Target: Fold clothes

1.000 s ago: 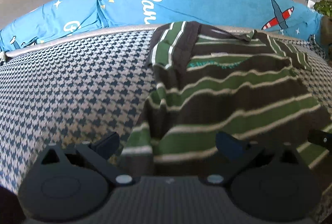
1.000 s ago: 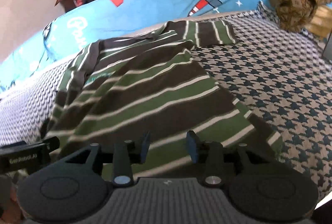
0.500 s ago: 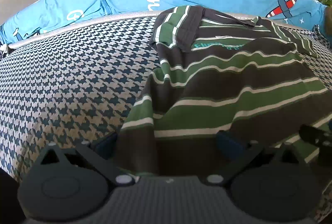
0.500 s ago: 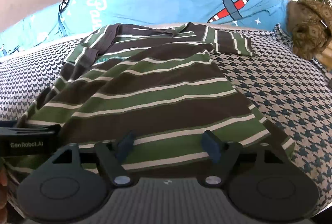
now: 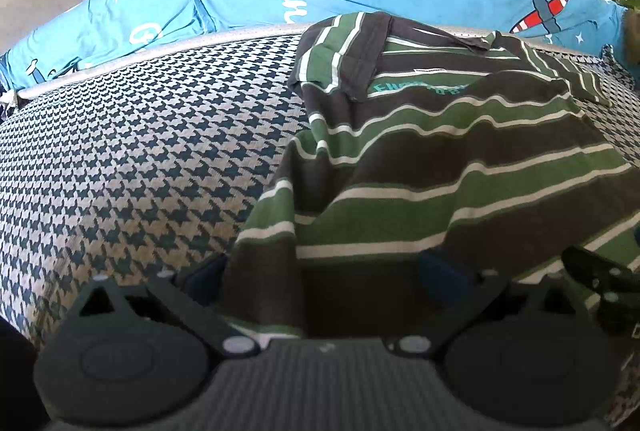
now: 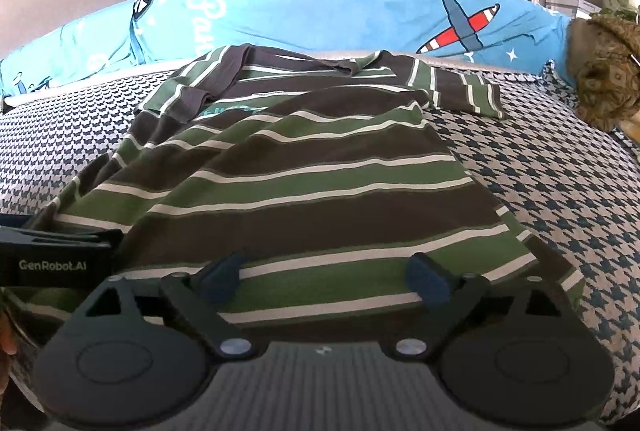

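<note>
Striped shirt, green, brown and white, lies on the houndstooth cover, one sleeve spread, its lower part apparently doubled up towards the collar. Both claws sit at the near edge: left gripper wide open, cloth lying between its fingers, ungripped; right gripper equally wide, holding nothing. Blue printed bolster behind. Folding appears barely begun; sleeves and further folds remain.

Houndstooth cover, blue printed bedding, brown bundle
</note>
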The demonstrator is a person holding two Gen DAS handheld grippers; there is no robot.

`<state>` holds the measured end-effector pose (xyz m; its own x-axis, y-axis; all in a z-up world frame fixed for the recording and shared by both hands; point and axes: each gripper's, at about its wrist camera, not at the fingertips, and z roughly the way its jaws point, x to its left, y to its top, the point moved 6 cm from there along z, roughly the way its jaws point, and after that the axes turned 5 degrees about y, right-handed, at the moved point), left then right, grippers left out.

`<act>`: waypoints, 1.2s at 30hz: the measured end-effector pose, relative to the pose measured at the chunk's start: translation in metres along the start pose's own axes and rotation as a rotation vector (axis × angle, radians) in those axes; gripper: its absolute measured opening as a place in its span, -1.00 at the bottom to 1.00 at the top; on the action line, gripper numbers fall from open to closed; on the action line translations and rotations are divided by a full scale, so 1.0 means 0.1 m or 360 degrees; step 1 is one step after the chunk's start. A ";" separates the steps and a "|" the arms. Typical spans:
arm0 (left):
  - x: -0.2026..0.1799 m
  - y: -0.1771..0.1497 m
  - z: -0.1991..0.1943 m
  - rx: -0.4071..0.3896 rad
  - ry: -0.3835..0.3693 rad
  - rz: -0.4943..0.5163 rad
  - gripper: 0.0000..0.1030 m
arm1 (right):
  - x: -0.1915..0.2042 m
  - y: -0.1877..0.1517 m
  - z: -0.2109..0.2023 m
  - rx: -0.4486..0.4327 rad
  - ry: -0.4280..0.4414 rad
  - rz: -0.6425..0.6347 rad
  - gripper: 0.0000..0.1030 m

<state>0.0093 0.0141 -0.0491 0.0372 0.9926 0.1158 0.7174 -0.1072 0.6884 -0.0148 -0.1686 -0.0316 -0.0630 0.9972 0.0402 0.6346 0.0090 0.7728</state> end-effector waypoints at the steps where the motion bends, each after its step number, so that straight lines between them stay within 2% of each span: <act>1: 0.00 0.00 0.00 -0.0001 0.0002 -0.0003 1.00 | 0.01 0.00 0.01 -0.0002 0.0002 -0.0008 0.87; 8: -0.02 -0.02 -0.03 -0.0007 0.0016 -0.0004 1.00 | 0.02 -0.01 0.02 0.0004 0.0022 -0.0034 0.95; 36: -0.05 -0.06 -0.08 -0.0026 0.0043 0.0001 1.00 | 0.02 0.00 0.02 0.0010 0.0011 -0.0042 1.00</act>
<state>-0.0010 0.0091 -0.0481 0.0187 0.9906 0.1354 0.7058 -0.1090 0.7000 -0.0136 -0.1660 -0.0323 -0.0850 0.9961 0.0244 0.6376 0.0356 0.7696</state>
